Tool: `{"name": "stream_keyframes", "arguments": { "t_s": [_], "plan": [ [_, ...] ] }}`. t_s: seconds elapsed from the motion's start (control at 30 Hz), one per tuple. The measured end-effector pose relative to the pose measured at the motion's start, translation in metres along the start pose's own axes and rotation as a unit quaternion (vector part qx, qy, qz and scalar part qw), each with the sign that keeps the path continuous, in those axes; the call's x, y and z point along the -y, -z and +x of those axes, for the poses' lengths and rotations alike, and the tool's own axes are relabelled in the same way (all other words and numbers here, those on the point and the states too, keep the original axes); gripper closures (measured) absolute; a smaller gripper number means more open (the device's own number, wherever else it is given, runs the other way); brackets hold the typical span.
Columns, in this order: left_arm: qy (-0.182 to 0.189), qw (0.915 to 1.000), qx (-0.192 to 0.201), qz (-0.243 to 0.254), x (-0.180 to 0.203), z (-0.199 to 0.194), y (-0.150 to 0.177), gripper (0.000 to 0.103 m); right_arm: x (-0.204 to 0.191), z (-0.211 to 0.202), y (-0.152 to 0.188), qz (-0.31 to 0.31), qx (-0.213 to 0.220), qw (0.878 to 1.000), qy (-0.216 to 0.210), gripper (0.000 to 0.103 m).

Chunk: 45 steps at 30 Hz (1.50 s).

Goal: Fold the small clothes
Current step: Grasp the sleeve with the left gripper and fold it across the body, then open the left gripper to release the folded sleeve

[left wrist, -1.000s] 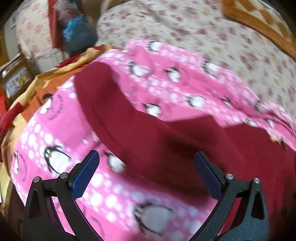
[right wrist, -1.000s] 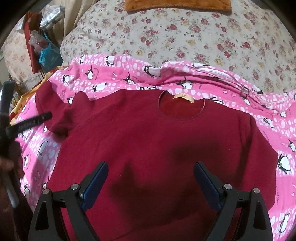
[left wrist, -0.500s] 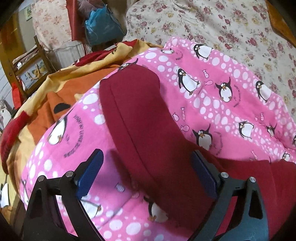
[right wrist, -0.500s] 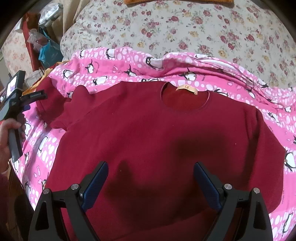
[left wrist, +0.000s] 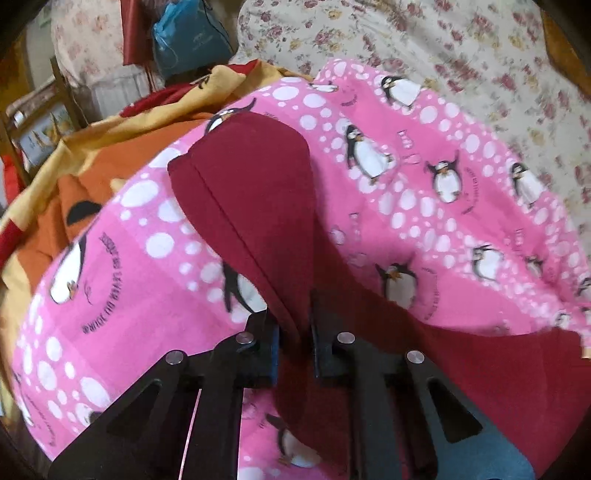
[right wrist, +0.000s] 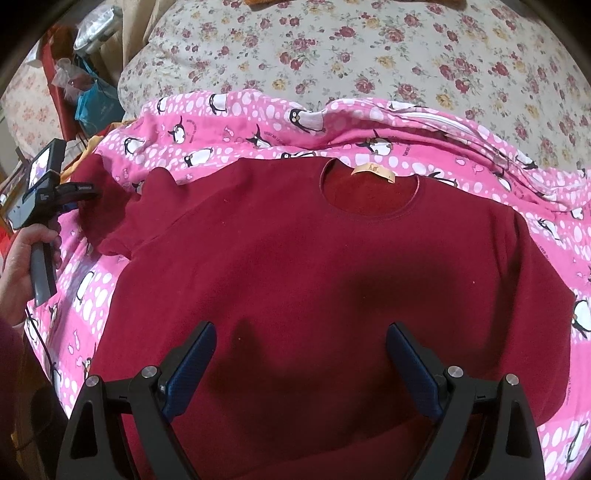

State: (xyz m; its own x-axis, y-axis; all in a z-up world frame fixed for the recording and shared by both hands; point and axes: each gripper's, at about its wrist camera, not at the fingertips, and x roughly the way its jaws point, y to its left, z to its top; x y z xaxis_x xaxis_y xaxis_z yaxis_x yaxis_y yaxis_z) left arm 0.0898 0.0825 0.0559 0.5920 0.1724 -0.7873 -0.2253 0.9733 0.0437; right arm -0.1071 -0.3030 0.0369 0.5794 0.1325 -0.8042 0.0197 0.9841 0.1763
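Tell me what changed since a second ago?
The left gripper closed its fingers on the sleeve of the red sweater; before, it was open above it. The right gripper stayed open over the sweater, which still lies flat on the penguin blanket.

Blanket: pink penguin blanket (right wrist: 280, 129) with white dots, spread over the bed.
Bedding behind: cream floral quilt (right wrist: 369, 48) with red and yellow roses, beyond the blanket's far edge.
Left side cloth: orange and yellow fabric (left wrist: 110, 147), rumpled, against the blanket's left edge.
Background: blue bag (left wrist: 188, 37) beside a red hanging cloth (left wrist: 131, 29).
Far left: wooden frame (left wrist: 33, 122), partly visible.
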Motion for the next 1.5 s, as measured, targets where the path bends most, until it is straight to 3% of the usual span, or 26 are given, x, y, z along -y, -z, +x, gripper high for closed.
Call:
{"name": "stream_keyframes", "arguments": {
  "t_s": [0.1,0.23,0.43,0.6,0.77,0.93,1.07,1.13,1.2,1.33,1.5],
  "plan": [
    [0.024,0.9994,0.024,0.012,0.012,-0.024,0.006,0.094,0.002,-0.003,0.000,0.005,0.004,1.000,-0.003,0.011],
    [0.088,0.9943,0.050,0.034,0.042,-0.066,0.018,0.094,0.008,-0.013,-0.002,0.018,0.014,1.000,-0.007,0.011],
    [0.187,0.9764,0.063,0.088,0.111,-0.126,0.049,0.094,0.025,-0.037,-0.009,0.036,0.040,0.999,-0.002,0.011],
    [0.252,0.9564,0.042,0.142,0.186,-0.152,0.083,0.094,0.046,-0.055,-0.013,0.057,0.056,0.997,0.013,0.011],
    [0.281,0.9432,0.010,0.176,0.244,-0.150,0.117,0.094,0.072,-0.066,-0.008,0.083,0.059,0.994,0.028,0.011],
    [0.297,0.9316,-0.042,0.205,0.277,-0.135,0.154,0.094,0.093,-0.067,-0.001,0.100,0.051,0.993,0.038,0.011],
    [0.309,0.9190,-0.065,0.236,0.275,-0.136,0.167,0.084,0.107,-0.066,-0.001,0.130,0.048,0.990,0.032,0.011],
    [0.334,0.9057,-0.068,0.252,0.266,-0.144,0.171,0.073,0.112,-0.064,-0.004,0.147,0.046,0.988,0.020,0.011],
    [0.342,0.8995,-0.062,0.264,0.251,-0.155,0.171,0.054,0.112,-0.062,-0.009,0.150,0.045,0.988,0.011,0.011],
    [0.319,0.9112,0.000,0.261,0.202,-0.177,0.157,0.045,0.103,-0.053,-0.025,0.134,0.041,0.990,0.000,0.011],
    [0.223,0.9436,0.037,0.242,0.147,-0.163,0.137,0.045,0.095,-0.024,-0.042,0.126,0.005,0.992,-0.016,0.011]
  ]
}}
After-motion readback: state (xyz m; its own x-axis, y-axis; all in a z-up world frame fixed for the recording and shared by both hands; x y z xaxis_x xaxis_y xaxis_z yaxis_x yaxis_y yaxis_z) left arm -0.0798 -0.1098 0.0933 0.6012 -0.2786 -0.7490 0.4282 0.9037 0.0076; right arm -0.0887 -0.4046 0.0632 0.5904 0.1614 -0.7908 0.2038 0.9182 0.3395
